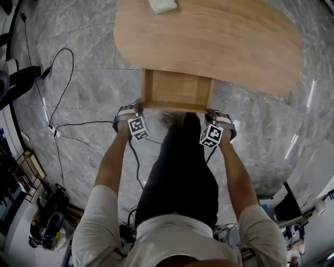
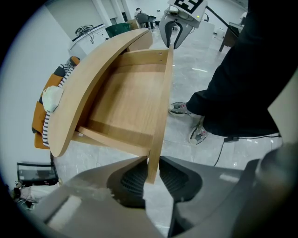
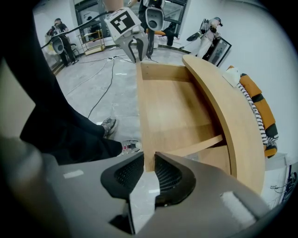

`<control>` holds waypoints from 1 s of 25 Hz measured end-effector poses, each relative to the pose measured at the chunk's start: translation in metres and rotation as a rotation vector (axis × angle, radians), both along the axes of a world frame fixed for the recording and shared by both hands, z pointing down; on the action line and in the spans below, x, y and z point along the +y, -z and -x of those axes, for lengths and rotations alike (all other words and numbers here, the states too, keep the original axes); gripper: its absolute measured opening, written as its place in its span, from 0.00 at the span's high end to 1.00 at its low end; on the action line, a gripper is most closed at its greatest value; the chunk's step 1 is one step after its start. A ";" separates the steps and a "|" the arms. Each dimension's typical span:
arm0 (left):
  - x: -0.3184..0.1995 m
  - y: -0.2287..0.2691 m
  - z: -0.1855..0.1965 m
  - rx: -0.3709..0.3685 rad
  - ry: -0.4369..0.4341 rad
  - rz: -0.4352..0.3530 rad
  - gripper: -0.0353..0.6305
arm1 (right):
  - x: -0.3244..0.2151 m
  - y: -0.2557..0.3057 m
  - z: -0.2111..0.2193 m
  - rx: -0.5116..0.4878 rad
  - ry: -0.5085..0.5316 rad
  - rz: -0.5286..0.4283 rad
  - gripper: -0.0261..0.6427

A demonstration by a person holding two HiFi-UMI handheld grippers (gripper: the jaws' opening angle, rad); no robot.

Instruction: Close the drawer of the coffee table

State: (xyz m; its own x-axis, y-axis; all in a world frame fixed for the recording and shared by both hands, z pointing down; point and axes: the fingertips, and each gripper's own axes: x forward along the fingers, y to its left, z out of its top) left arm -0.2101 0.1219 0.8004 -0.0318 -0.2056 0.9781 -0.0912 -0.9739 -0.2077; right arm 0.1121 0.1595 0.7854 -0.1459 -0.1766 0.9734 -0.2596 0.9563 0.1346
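The wooden coffee table (image 1: pixel 224 47) has its drawer (image 1: pixel 177 89) pulled out toward me, and the drawer is empty. My left gripper (image 1: pixel 138 106) points down over the left end of the drawer's front panel (image 2: pixel 161 111). In the left gripper view its pads (image 2: pixel 135 179) press on that panel's edge, so the left gripper (image 2: pixel 152 174) is shut on it. My right gripper (image 1: pixel 213 112) holds the panel's right end the same way. In the right gripper view the right gripper (image 3: pixel 149 172) is clamped on the panel (image 3: pixel 144 111). Each gripper shows in the other's view, the right gripper (image 2: pixel 173 36) and the left gripper (image 3: pixel 135 49).
My dark-trousered legs (image 1: pixel 182 161) and shoes (image 2: pixel 198 134) stand right behind the drawer front. Black cables (image 1: pixel 57 125) trail over the marble floor at left. A white cloth (image 1: pixel 162 5) lies on the tabletop. A striped orange cushion (image 3: pixel 260 111) sits beyond the table.
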 end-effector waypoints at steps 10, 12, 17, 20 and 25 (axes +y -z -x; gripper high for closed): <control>-0.033 0.005 0.000 -0.038 0.010 -0.028 0.79 | -0.026 0.005 0.001 -0.023 -0.010 -0.022 0.84; -0.036 0.005 0.000 -0.043 0.007 -0.029 0.79 | -0.028 0.005 0.001 -0.030 -0.009 -0.021 0.84; -0.038 0.003 0.000 -0.053 0.007 -0.022 0.79 | -0.030 0.004 0.001 -0.035 -0.006 -0.013 0.84; -0.040 0.005 -0.001 -0.055 0.011 -0.026 0.79 | -0.031 0.005 0.001 -0.035 -0.002 -0.008 0.84; -0.044 0.006 -0.002 -0.051 0.010 -0.027 0.79 | -0.038 0.005 0.000 -0.037 0.003 -0.011 0.84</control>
